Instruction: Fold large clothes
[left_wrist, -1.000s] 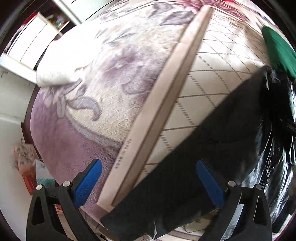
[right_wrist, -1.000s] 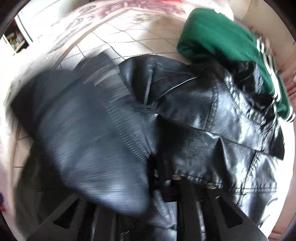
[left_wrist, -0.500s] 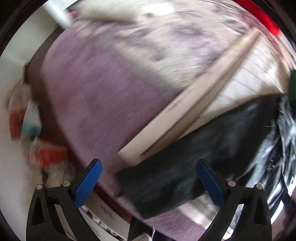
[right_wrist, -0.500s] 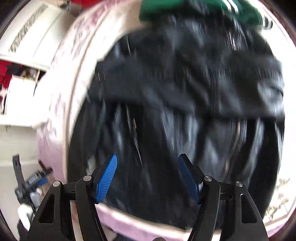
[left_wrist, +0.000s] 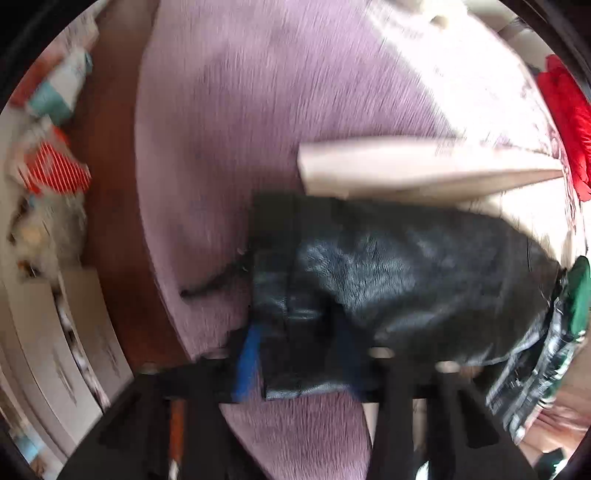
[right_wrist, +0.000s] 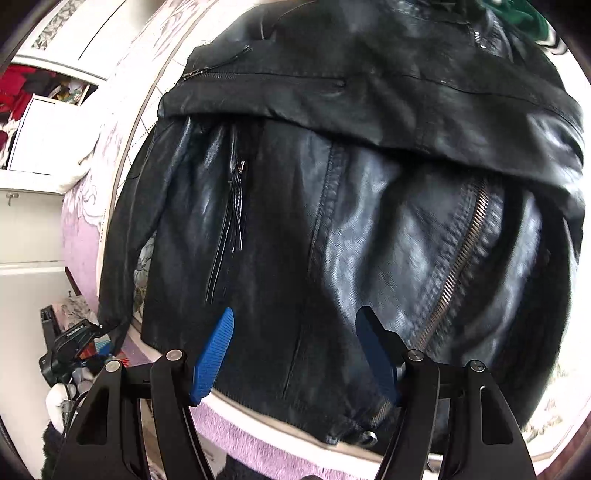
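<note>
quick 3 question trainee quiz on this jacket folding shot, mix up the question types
1. True or false: the right hand-held gripper is open and holds nothing.
2. What colour is the jacket? A red, B black, C white.
3. Fill in: the left hand-held gripper is shut on the jacket's ____.

Key: 1 true; 2 B; 3 sleeve

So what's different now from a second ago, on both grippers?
The right hand-held gripper let go of the black leather jacket: shut in its folds a second ago, it now hangs open over it, a sleeve folded across the top. The left hand-held gripper, open before, has swung round and closed on the jacket's sleeve cuff, though blur hides detail. The green garment stayed beyond the jacket.
</note>
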